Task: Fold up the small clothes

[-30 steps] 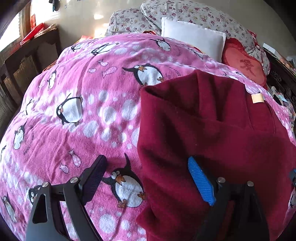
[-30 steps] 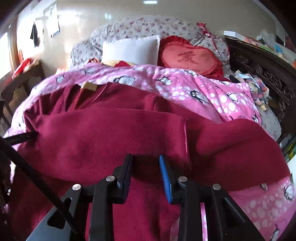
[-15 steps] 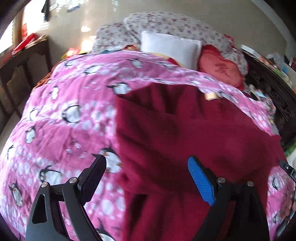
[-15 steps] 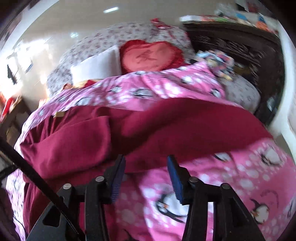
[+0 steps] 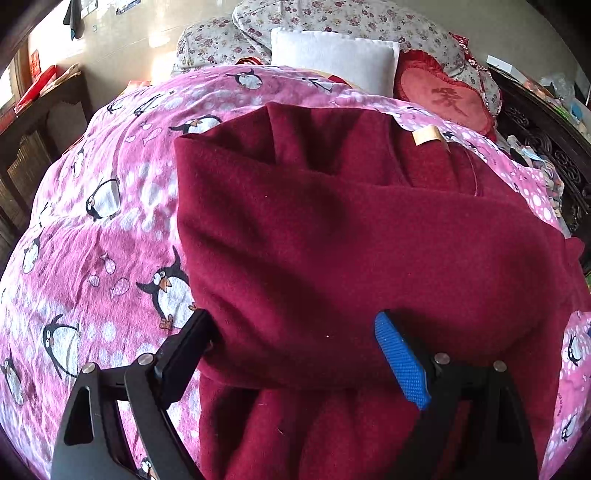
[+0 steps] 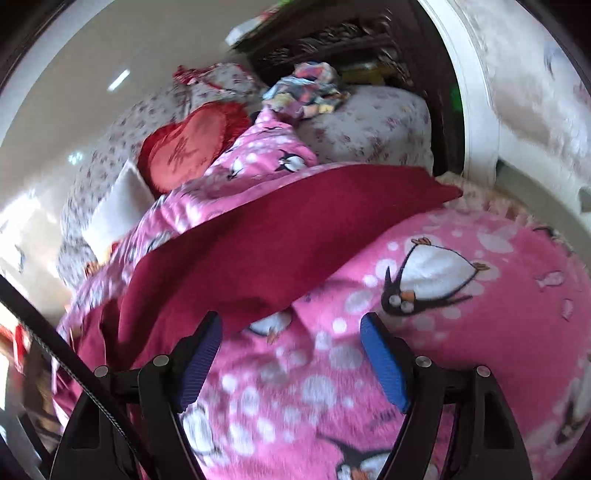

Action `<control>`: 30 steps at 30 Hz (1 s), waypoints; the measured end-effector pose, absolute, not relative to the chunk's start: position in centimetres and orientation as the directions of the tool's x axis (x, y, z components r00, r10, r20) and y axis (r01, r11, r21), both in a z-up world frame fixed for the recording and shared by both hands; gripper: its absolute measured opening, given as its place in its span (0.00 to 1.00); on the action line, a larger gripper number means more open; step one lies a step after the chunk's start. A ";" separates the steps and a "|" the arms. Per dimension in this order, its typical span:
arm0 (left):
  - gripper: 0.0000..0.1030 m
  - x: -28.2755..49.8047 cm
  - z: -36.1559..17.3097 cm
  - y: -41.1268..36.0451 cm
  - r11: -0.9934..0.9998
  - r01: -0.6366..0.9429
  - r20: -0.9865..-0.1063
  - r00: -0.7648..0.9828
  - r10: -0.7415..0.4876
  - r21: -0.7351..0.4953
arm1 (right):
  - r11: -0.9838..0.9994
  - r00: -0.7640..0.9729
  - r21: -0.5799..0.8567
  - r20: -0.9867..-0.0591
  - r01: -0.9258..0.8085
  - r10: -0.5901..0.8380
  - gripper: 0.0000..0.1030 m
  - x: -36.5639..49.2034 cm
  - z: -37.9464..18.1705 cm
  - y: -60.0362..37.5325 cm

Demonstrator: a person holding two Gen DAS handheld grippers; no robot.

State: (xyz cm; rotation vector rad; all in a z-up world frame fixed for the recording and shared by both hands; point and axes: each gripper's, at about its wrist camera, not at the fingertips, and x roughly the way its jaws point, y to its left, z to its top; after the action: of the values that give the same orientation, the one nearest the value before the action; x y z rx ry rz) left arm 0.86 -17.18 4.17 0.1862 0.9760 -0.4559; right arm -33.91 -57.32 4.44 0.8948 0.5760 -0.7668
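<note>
A dark red fleece garment lies on the pink penguin blanket, with one part folded across its body and a tan label near its collar. My left gripper is open, its jaws wide apart over the garment's near edge, holding nothing. In the right wrist view the garment's red sleeve stretches toward the bed's right edge. My right gripper is open and empty above the blanket, just off the sleeve.
A white pillow, a red heart cushion and floral pillows lie at the head of the bed. Dark carved furniture stands on the right, with a pile of colourful clothes. A wooden shelf stands on the left.
My right gripper opened, let go of the red cloth and swung right over the blanket. My left gripper stayed open and shifted right onto the garment.
</note>
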 end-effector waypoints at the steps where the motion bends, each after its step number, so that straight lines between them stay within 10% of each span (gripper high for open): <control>1: 0.87 0.9 4.2 -17.2 0.890 0.453 -0.833 0.474 -0.287 -0.049 | 0.396 0.596 0.462 -0.721 0.793 -0.352 0.79 -33.6 4.4 -57.7; 7: 0.87 1.4 4.1 -16.7 0.900 0.431 -0.839 0.465 -0.281 -0.063 | 0.372 0.634 0.517 -0.677 0.771 -0.375 0.71 -31.2 3.5 -59.8; 8: 0.87 1.4 4.1 -16.6 0.901 0.429 -0.839 0.464 -0.283 -0.066 | 0.366 0.634 0.521 -0.683 0.771 -0.363 0.64 -30.8 3.1 -60.2; 10: 0.87 1.3 4.4 -16.3 0.902 0.426 -0.840 0.463 -0.282 -0.068 | 0.335 0.658 0.567 -0.667 0.752 -0.348 0.17 -31.1 2.4 -61.3; 11: 0.87 1.2 4.6 -16.0 0.902 0.427 -0.839 0.464 -0.284 -0.069 | 0.305 0.678 0.605 -0.649 0.735 -0.346 0.14 -31.7 2.2 -61.8; 21: 0.87 1.4 9.6 -10.4 0.910 0.391 -0.777 0.527 -0.344 -0.137 | 0.585 0.765 0.494 -0.447 0.643 -0.464 0.11 -31.7 15.0 -54.8; 30: 0.87 2.3 11.7 -4.3 0.935 0.300 -0.735 0.589 -0.336 -0.187 | 0.946 0.897 0.258 -0.436 0.198 -0.069 0.11 -16.6 19.7 -35.6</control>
State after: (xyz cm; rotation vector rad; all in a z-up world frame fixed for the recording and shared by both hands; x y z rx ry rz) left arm 2.26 -4.29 11.68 -0.0445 0.8646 -0.3706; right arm -16.57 -35.63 19.74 0.3027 0.4370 -0.1405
